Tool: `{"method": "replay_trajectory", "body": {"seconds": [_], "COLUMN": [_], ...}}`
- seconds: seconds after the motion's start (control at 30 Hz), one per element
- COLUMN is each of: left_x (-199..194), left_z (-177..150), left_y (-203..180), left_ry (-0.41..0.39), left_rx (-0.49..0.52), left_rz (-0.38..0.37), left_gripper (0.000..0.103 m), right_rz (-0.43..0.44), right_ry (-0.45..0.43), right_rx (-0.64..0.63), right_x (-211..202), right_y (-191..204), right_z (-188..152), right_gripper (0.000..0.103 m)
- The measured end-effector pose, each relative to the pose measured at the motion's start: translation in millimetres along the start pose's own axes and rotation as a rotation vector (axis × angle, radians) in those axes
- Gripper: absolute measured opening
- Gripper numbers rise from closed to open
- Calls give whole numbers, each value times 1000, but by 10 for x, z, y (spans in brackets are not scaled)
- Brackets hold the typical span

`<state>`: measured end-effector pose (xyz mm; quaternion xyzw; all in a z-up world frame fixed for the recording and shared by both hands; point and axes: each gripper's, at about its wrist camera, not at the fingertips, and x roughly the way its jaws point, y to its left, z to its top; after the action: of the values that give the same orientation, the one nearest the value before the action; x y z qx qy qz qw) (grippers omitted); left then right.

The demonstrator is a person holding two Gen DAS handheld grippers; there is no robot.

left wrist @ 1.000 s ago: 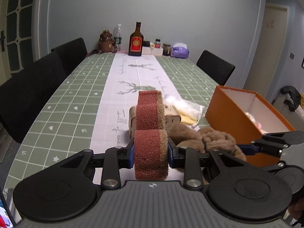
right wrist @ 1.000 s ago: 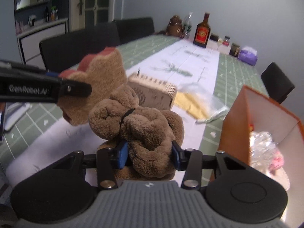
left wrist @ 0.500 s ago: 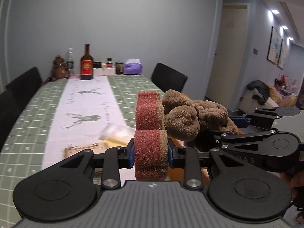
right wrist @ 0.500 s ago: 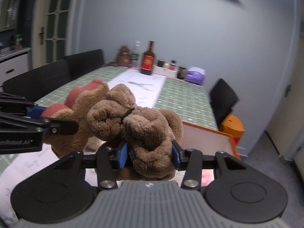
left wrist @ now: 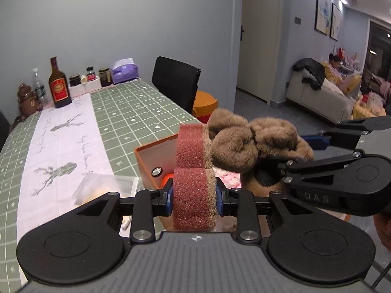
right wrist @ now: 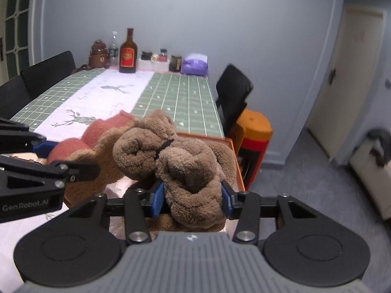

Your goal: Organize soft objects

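My left gripper (left wrist: 194, 195) is shut on a red-and-tan sponge (left wrist: 193, 171) and holds it above the open orange box (left wrist: 149, 156). My right gripper (right wrist: 191, 197) is shut on a brown plush bundle (right wrist: 180, 163), held right beside the sponge and over the box (right wrist: 234, 161). The sponge also shows in the right wrist view (right wrist: 97, 144), and the plush in the left wrist view (left wrist: 251, 141). Pink items (left wrist: 227, 178) lie inside the box.
A long table with a green checked cloth (left wrist: 136, 112) and white runner (left wrist: 61, 141) holds a clear plastic bag (left wrist: 102, 185), a bottle (left wrist: 58, 85), jars and a purple tissue pack (left wrist: 124, 72) at the far end. Black chairs (left wrist: 176, 83) and an orange stool (right wrist: 254, 134) stand alongside.
Both grippers have swung right and lifted from the table's middle to over the orange box, each still holding its object, the plush close against the sponge.
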<state>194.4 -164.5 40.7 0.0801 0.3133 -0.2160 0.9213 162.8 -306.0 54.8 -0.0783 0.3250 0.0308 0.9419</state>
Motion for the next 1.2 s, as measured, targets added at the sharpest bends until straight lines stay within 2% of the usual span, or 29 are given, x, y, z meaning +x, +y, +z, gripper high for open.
{"method": "replay_trajectory", "body": {"seconds": [0.13,0.27,0.4,0.57,0.7,0.83,0.97,1.07,1.2], "left_x": [145,286,510,740,854,906,951,952,894], "left_z": [77,121,124,98,100,62,-11,-7,6], "left_y": [-68,-108,-256,-294,-228,-243,-253,-224,-170], "left_ry": [36,73,83,110,161,187,177,176,158], "left_rx": [22,20,124,221,224,275,332,314,297], "left_rz": [3,-26,32,99,93,100,85,82,95], "left_gripper": [36,36,36,36,36,36,36,36,45], "right_rz": [-3,-14,8,-3,-10,3,15,9,-2], "right_ry": [46,68,87,99,127,183,233,235,232], "right_rx": [13,25,59,38,33,27,52,46,22], "right_x": [220,307,377,512,693,887,1034,1041,1018], "right_y": [-70,-170,-249,-194,-141,-119,-152,-136,-87], "right_z": [-35,-55,-42,-36,3,-5,-64,-74,-54], "right_gripper": [46,47,48,48,48,48,51,53,62]}}
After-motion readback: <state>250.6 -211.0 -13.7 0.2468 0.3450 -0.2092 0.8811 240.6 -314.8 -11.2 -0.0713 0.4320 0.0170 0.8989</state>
